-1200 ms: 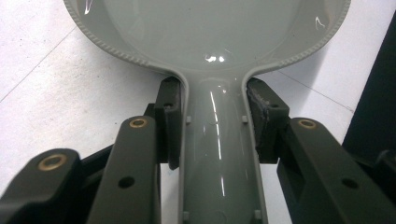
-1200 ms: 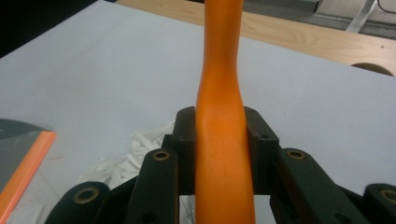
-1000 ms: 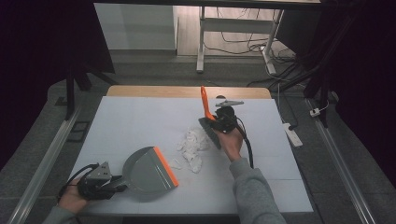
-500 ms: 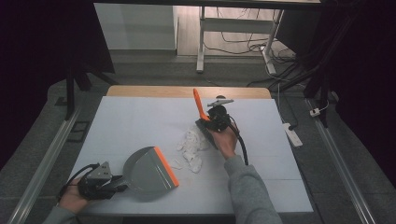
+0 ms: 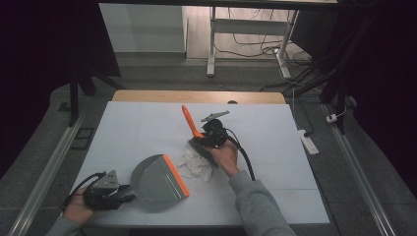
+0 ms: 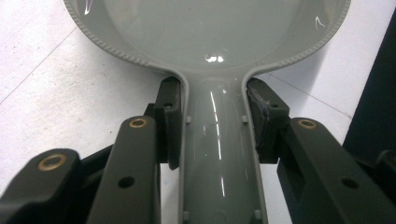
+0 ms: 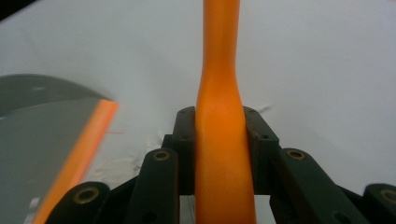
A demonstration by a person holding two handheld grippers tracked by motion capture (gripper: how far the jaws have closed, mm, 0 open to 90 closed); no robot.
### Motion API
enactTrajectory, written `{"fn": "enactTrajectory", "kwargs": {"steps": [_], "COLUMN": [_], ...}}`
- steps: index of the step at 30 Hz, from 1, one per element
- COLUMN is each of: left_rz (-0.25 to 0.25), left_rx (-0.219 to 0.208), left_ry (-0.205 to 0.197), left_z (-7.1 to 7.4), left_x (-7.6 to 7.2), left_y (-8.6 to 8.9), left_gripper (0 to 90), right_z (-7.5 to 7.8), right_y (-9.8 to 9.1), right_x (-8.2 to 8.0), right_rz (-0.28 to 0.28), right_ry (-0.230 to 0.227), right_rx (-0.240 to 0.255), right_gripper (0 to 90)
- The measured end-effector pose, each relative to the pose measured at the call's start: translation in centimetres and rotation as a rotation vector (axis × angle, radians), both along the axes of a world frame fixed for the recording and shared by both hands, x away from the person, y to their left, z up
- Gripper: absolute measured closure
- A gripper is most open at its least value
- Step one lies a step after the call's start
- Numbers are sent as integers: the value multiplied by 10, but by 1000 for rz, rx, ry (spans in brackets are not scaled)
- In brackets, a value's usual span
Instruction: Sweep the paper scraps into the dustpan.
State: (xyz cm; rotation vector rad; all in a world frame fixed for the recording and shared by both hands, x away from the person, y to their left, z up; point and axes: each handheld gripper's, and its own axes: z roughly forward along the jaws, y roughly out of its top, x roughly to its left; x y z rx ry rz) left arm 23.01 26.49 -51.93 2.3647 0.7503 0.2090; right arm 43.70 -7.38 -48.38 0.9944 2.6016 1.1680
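White crumpled paper scraps (image 5: pixel 196 164) lie unswept on my worktop (image 5: pixel 275 142) between the grey dustpan (image 5: pixel 157 182), gripped by my left gripper (image 5: pixel 110 191), and the orange-handled brush (image 5: pixel 189 123) clamped in my right gripper (image 5: pixel 211 135).

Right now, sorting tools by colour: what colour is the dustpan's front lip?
Orange, on the grey dustpan; clearest in the high view.

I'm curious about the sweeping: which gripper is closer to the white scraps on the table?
Right. The right gripper, shut on the orange brush, sits just above the white scraps. The left gripper holds the dustpan by its handle, with the pan between it and the scraps.
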Motion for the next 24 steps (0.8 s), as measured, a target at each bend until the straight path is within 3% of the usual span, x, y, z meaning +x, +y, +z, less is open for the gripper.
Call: {"fn": "enactTrajectory", "kwargs": {"steps": [2, 4, 8, 11, 13, 18, 24], "left_rz": [0, 0, 1, 1, 0, -2, -1], "left_rx": [0, 1, 1, -1, -1, -1, -3], "left_ry": [0, 1, 1, 2, 3, 0, 1], "left_z": [0, 0, 0, 0, 0, -1, -1], "left_x": [0, 0, 0, 0, 0, 0, 0], "left_y": [0, 0, 0, 0, 0, 0, 0], "left_gripper": [616, 616, 615, 616, 615, 616, 615], "right_z": [6, 16, 32, 38, 38, 32, 16], "right_y": [-3, -8, -25, -34, -36, -39, -31], "right_x": [-4, -5, -1, 4, 7, 22, 42], "right_rz": [4, -3, -48, -88, -99, -149, -156], "right_ry": [5, -30, -74, -95, -100, -122, -106], "right_rx": [44, 66, 117, 126, 127, 64, 15], "right_gripper": [704, 704, 703, 703, 703, 703, 703]}}
